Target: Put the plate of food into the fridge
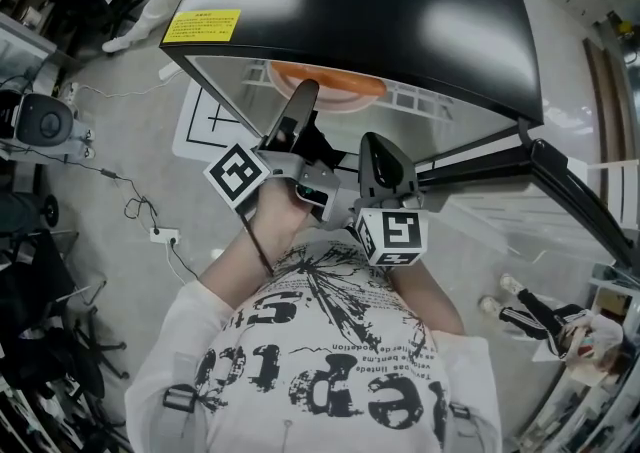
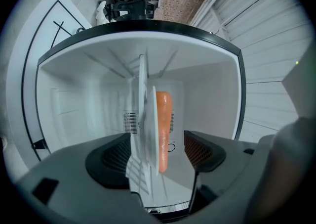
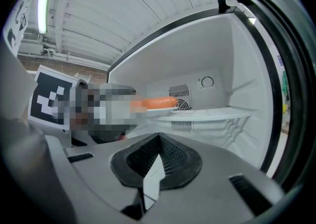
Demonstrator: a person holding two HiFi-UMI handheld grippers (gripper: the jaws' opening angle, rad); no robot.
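A white plate [image 2: 143,119] carrying a long orange piece of food [image 2: 164,129] sits on a white shelf [image 3: 212,114] inside the open fridge [image 1: 380,1]. The left gripper view is rolled on its side, so the plate appears edge-on. My left gripper [image 2: 158,156] is open, with the plate's near rim between its pads [image 2: 197,149] and a gap showing on the food side. In the right gripper view the food [image 3: 155,103] lies on the plate [image 3: 160,110]. My right gripper [image 3: 158,156] hangs shut and empty before the fridge opening, to the right of the left gripper [image 1: 300,106].
The fridge door [image 1: 570,181] stands open at the right. The fridge's black top overhangs both grippers. Cables and a power strip [image 1: 160,236] lie on the floor at the left. The fridge's back wall has a vent and a dial [image 3: 207,82].
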